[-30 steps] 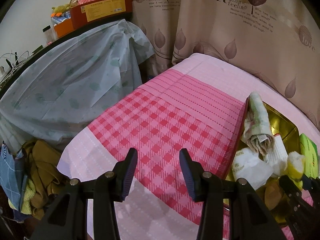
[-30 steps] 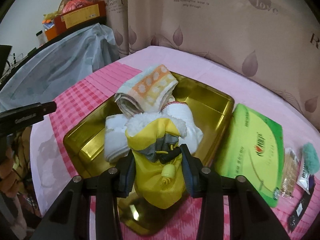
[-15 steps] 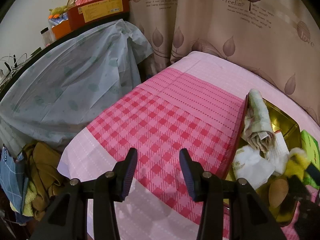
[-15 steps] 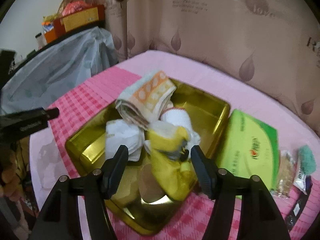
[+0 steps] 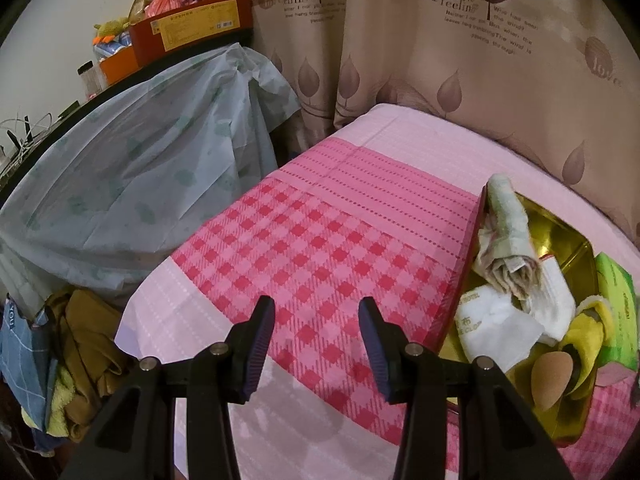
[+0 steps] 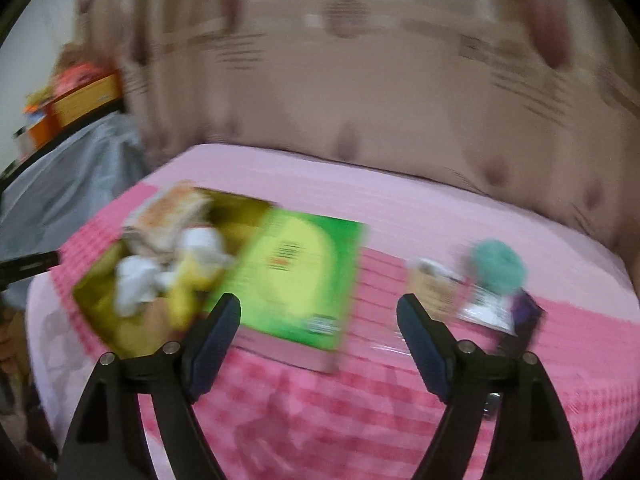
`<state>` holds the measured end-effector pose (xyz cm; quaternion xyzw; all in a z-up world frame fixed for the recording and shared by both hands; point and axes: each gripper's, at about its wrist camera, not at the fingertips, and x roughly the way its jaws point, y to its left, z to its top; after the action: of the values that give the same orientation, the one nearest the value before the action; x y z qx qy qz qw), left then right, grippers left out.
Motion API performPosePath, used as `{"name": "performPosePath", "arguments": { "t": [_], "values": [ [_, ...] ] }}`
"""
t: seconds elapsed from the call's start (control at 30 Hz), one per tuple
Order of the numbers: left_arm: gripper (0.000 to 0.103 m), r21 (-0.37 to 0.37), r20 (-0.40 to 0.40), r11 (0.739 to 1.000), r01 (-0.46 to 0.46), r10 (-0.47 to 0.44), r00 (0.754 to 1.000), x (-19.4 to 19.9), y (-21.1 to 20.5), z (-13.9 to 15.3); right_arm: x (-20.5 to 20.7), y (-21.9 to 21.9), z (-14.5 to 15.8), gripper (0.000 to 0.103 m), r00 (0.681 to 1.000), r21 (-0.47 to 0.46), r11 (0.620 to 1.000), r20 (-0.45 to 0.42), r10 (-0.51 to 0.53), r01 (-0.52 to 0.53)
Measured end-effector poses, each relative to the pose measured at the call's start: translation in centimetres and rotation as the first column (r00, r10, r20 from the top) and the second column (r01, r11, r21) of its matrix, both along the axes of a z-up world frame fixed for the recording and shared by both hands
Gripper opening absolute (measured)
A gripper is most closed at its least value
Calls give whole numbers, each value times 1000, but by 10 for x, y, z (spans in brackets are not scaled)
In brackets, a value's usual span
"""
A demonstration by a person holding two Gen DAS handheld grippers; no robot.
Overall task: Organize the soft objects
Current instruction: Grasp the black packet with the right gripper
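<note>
Where checked cloth [image 5: 320,264] lies bare, left tool [image 5: 316,344] hovers — gaping

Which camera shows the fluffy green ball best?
The right wrist view: the green ball sits in the open on the pink cloth, though blurred. The left wrist view doesn't show it at all.

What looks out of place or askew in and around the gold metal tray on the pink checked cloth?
In the gold metal tray, the rolled pastel towel sticks out over the rim instead of lying flat. The yellow plush item sits slumped at the near edge, partly over the tan egg-shaped sponge. Nothing looks spilled or damaged.
</note>
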<state>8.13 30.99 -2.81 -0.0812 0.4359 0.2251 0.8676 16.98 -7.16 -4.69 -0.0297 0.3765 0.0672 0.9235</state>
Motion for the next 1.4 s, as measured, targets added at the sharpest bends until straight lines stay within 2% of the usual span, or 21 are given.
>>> {"name": "performPosePath", "arguments": {
  "t": [0.17, 0.4, 0.67, 0.97, 1.1, 1.27, 1.3, 1.4],
  "values": [
    [44, 16, -2, 1000, 17, -17, 1000, 1, -5, 1, 7, -74, -26, 78, 974, -2, 976, -59, -217, 218],
    [44, 20, -11, 1000, 23, -23, 1000, 2, -7, 0, 32, -133, -61, 78, 920, -12, 930, -146, -365, 367],
    [44, 25, -20, 999, 35, -34, 999, 2, -9, -1, 55, -140, -89, 78, 901, -31, 920, -191, -390, 391],
    [44, 28, -29, 999, 39, -38, 999, 2, -8, -3, 48, -168, -102, 74, 885, -52, 904, -185, -426, 424],
    [44, 40, -40, 998, 41, -40, 998, 3, -8, -6, 46, -190, -101, 58, 886, -41, 903, -179, -429, 428],
    [44, 65, -34, 997, 43, -40, 999, 2, -10, -6, 46, -197, -101, 49, 909, -37, 925, -173, -379, 378],
    [44, 71, -33, 996, 46, -44, 998, 2, -12, -6, 46, -198, -101, 40, 912, -31, 927, -172, -373, 373],
    [44, 93, -30, 993, 68, -65, 997, 2, -19, -6, 44, -199, -99, 38, 916, -15, 930, -168, -363, 366]
  ]
}}
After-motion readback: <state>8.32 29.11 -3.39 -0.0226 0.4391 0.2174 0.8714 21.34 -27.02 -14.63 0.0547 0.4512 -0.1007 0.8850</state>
